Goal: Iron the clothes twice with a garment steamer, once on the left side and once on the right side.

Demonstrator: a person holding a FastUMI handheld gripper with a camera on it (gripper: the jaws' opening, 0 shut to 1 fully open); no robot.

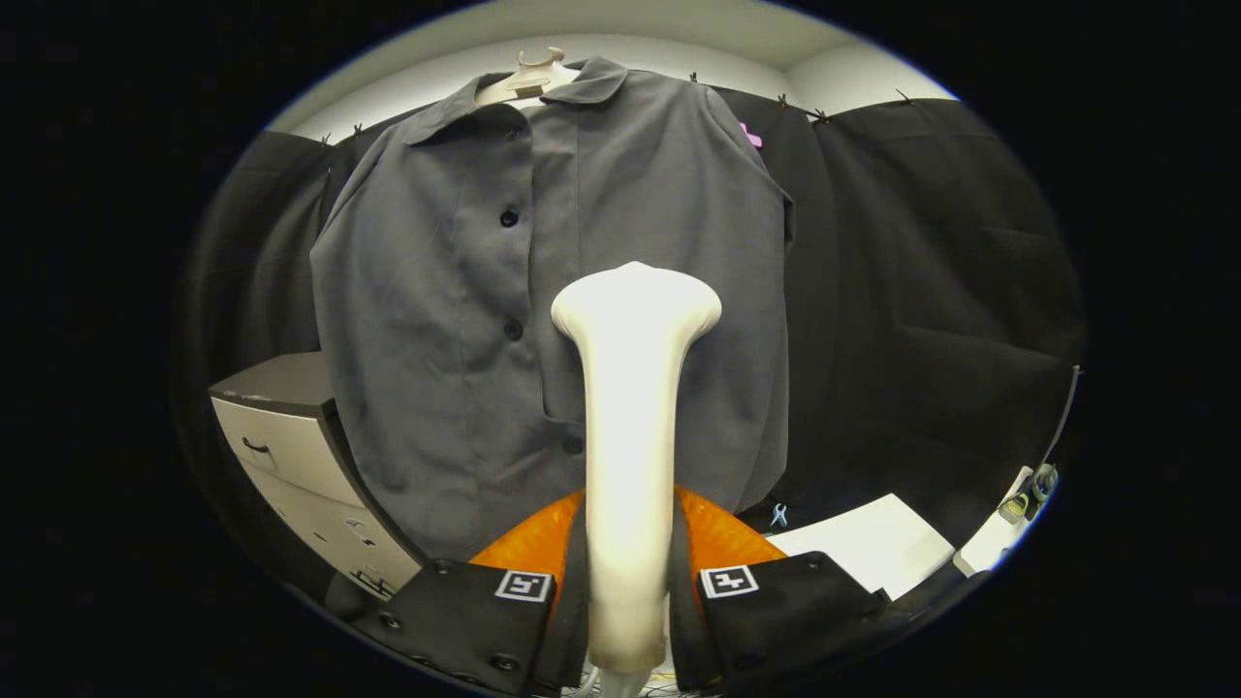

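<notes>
Here the hand-held gripper (628, 582) clamps the garment steamer (630, 427) upright, head facing the hung grey shirt (436, 320), ready for a pass.

Gripper (628, 543) fingers clamped on garment steamer (630, 427) handle, one each side; steamer upright, head against grey button-up shirt (465, 320) right of button placket. Shirt on hanger (528, 78) before black cloth wall. Drawer cabinet (291, 446) beside shirt hem.
</notes>
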